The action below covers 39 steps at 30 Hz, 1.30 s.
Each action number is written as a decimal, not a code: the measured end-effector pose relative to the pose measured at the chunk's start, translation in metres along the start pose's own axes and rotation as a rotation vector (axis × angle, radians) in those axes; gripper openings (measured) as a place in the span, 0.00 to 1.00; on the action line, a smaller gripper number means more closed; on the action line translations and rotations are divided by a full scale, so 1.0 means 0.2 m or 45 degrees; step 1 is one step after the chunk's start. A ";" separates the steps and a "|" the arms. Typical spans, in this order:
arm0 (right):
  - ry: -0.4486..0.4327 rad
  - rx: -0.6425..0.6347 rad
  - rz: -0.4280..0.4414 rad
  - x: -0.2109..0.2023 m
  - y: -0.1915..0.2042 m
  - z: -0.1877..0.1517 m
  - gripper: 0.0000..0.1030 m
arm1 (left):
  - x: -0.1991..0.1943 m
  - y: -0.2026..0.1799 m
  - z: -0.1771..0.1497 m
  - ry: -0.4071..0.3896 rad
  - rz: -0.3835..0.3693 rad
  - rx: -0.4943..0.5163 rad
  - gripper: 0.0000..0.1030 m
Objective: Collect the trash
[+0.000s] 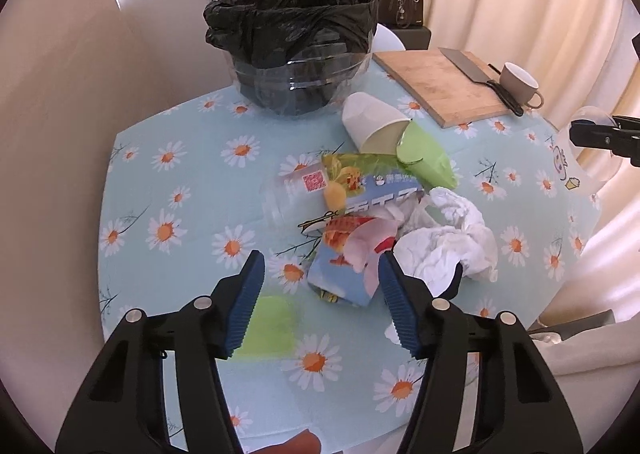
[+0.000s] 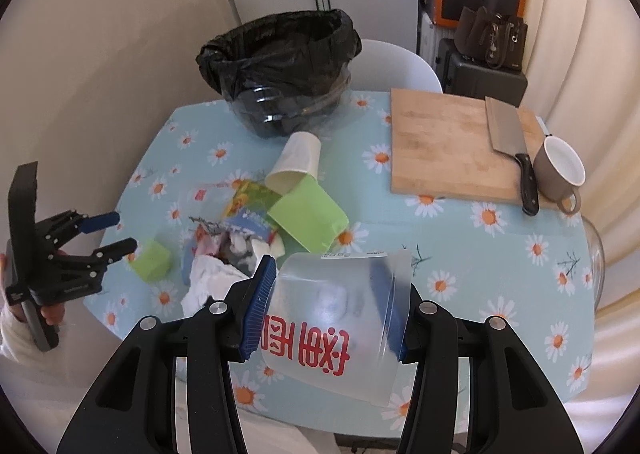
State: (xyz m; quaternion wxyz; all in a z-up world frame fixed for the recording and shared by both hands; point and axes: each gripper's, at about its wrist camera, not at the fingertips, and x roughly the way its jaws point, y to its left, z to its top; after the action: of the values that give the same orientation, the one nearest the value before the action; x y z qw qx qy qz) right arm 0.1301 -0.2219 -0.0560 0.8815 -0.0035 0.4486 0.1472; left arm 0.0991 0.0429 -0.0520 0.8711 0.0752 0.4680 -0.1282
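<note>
A bin with a black bag (image 1: 292,42) (image 2: 280,70) stands at the table's far side. Trash lies mid-table: a white paper cup (image 1: 372,126) (image 2: 296,162), a green cup (image 1: 428,154) (image 2: 308,218), snack wrappers (image 1: 352,182), crumpled white tissue (image 1: 448,242) (image 2: 212,278), a blue carton (image 1: 344,274) and a small green piece (image 1: 272,322) (image 2: 150,260). My left gripper (image 1: 320,294) (image 2: 116,232) is open above the carton and green piece. My right gripper (image 2: 332,306) is shut on a clear plastic cup with red print (image 2: 332,326), held above the table.
A wooden cutting board (image 1: 440,82) (image 2: 452,146) with a cleaver (image 2: 508,134) lies at the back right, a grey mug (image 1: 520,86) (image 2: 560,170) beside it. A white chair (image 2: 392,62), a dark case with a handbag (image 2: 492,38) and curtains are behind the table.
</note>
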 end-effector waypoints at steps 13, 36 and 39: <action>0.068 0.001 0.028 0.10 -0.03 0.00 0.44 | 0.09 0.20 -0.14 0.073 0.025 -0.126 0.93; 0.211 -0.038 0.022 0.33 -0.01 0.12 0.44 | 0.44 0.50 -0.36 0.320 0.035 -0.329 0.95; 0.233 -0.036 0.020 0.36 -0.01 0.12 0.45 | 0.46 0.52 -0.35 0.330 -0.010 -0.366 0.94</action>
State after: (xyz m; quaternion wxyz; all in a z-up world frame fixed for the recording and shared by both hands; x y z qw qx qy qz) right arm 0.1894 -0.2015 -0.0983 0.8354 -0.0259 0.5253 0.1594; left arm 0.1231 0.1453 -0.1660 0.8049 -0.0360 0.5900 -0.0525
